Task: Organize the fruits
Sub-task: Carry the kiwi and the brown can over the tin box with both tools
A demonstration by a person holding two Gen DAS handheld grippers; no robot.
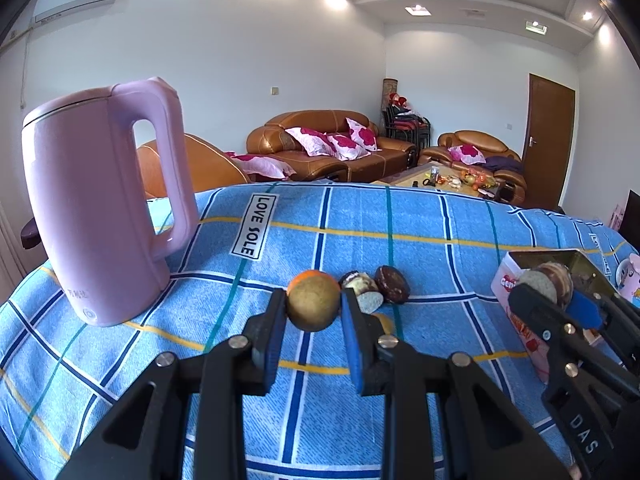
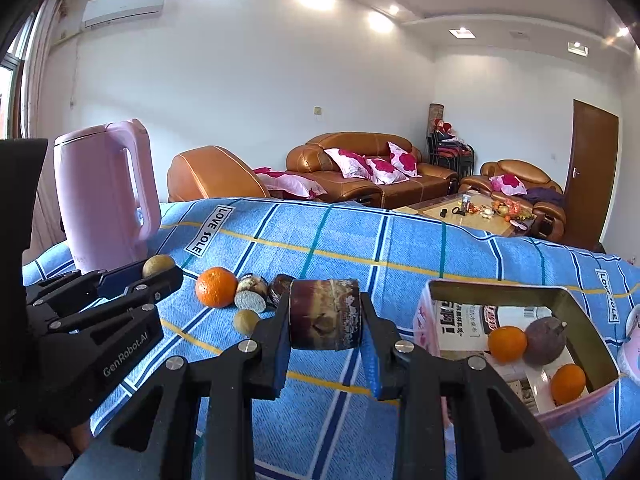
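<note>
My left gripper (image 1: 313, 305) is shut on a round brown-green fruit (image 1: 313, 294), held just above the blue checked cloth (image 1: 420, 220). An orange (image 1: 310, 275) peeks out behind it. Two cut dark sugarcane pieces (image 1: 362, 288) lie right of it. My right gripper (image 2: 325, 314) is shut on another dark sugarcane piece (image 2: 325, 304), left of an open box (image 2: 496, 293). The box holds two oranges (image 2: 507, 343) and a purple fruit (image 2: 545, 341). On the cloth lie an orange (image 2: 216, 286), cane pieces (image 2: 252, 292) and a small brown fruit (image 2: 246, 320).
A tall pink kettle (image 1: 100, 208) stands at the cloth's left back. A pink-and-white item (image 1: 632, 276) sits beyond the box at the far right edge. Sofas and a low table fill the room behind the table's far edge.
</note>
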